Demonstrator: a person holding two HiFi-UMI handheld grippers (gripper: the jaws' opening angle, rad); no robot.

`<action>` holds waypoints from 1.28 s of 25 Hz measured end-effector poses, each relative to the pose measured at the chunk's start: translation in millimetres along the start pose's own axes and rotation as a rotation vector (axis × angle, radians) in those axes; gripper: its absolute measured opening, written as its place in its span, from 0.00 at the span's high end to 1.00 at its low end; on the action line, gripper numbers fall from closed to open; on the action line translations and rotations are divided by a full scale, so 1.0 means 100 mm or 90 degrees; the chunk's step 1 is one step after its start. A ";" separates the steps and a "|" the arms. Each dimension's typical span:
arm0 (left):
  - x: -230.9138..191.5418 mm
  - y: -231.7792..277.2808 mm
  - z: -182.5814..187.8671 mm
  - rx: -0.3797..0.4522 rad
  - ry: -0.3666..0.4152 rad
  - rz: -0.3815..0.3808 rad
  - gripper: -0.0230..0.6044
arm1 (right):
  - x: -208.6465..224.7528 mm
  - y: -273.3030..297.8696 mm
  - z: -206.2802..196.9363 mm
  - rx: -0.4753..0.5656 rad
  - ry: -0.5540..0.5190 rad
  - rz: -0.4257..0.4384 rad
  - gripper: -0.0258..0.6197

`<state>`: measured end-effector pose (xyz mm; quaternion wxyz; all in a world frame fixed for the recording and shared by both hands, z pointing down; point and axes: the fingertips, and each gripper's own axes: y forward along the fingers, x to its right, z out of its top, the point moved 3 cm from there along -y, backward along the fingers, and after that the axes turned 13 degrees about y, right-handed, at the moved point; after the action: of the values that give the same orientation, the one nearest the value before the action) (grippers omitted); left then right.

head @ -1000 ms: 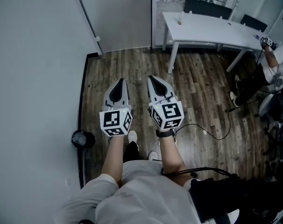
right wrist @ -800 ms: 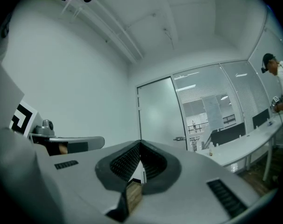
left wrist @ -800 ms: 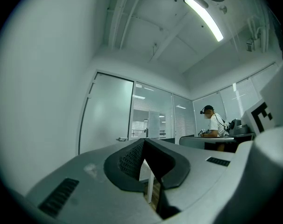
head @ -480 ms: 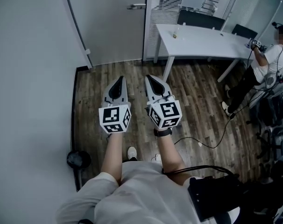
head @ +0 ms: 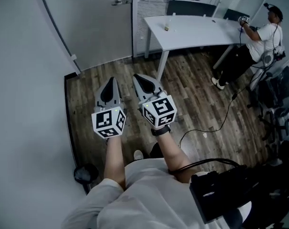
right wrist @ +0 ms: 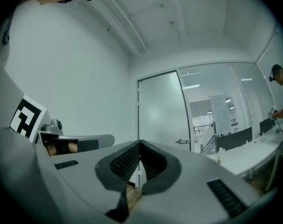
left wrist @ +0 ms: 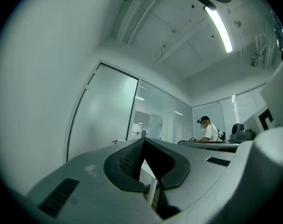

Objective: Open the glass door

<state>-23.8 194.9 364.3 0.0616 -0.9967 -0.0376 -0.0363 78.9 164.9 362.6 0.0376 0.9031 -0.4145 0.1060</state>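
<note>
The head view looks steeply down from above the person's arms onto the left claw (head: 109,80) and right claw (head: 138,76), side by side over the wooden floor (head: 197,94). The left gripper view and right gripper view each sit low and close behind their own jaws, facing level across the room. All three views share the frosted glass door (head: 99,27) and the white worktop (head: 197,30) near it.

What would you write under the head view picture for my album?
Left gripper and right gripper, both shut and empty, point toward the glass door across the wood floor.
</note>
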 end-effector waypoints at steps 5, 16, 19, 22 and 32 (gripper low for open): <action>0.27 0.05 -0.16 0.008 -0.001 -0.022 0.96 | 0.19 -0.20 -0.10 0.010 -0.002 -0.010 0.96; 0.54 1.62 -0.13 0.026 0.035 -0.028 0.96 | 1.59 0.51 0.38 0.052 0.011 -0.006 0.96; 0.68 2.12 -0.03 0.037 0.046 -0.036 0.96 | 2.05 0.70 0.65 0.076 0.011 -0.008 0.96; 0.81 2.56 0.00 0.033 0.052 -0.043 0.96 | 2.50 0.86 0.84 0.086 0.013 -0.018 0.96; 0.69 3.42 -0.11 -0.001 0.073 -0.005 0.96 | 3.21 1.49 0.87 0.064 0.042 0.015 0.96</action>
<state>71.4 -139.8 339.9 0.0626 -0.9930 -0.0375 -0.0933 183.2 -183.5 346.3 0.0043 0.8948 -0.4182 0.1566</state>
